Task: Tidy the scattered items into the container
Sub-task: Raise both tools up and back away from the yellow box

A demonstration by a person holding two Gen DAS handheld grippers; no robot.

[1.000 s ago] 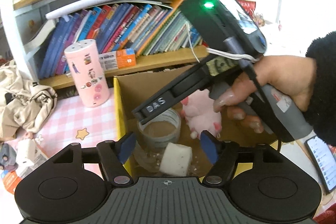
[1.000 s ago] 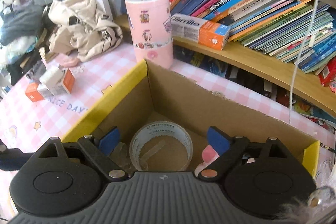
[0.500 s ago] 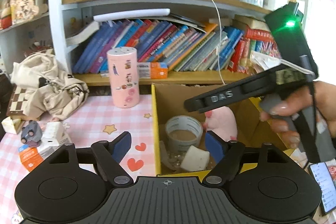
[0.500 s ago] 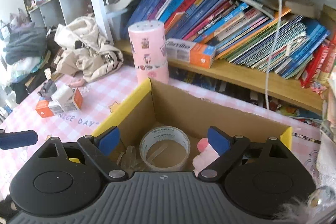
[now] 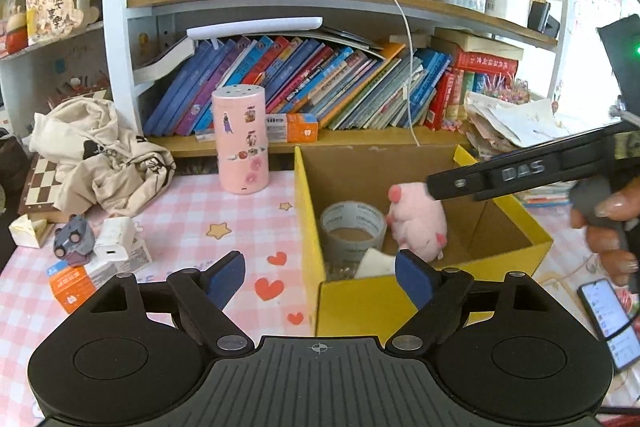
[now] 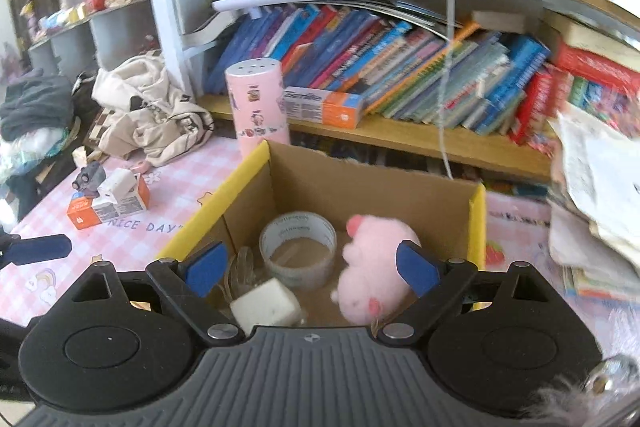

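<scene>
- Inside the box [image 5: 516,227], a tape roll [image 5: 354,227], pink plush toy [image 5: 418,225] and white block [image 6: 266,307] are seen.
- Left gripper [image 5: 318,277]: jaws are being opened, nothing held.
- Right gripper [image 6: 310,265]: jaws are spread, nothing gripped.

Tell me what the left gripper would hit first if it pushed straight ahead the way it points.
Probably the near yellow wall of the cardboard box: it sits straight ahead of the left gripper, whose opening fingers hold nothing. Depth is uncertain.

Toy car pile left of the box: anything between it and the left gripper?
Nothing visible. The left gripper, jaws opening and empty, has only bare pink tablecloth between it and the toy car, which sits on the small cartons beside the cardboard box.
</scene>
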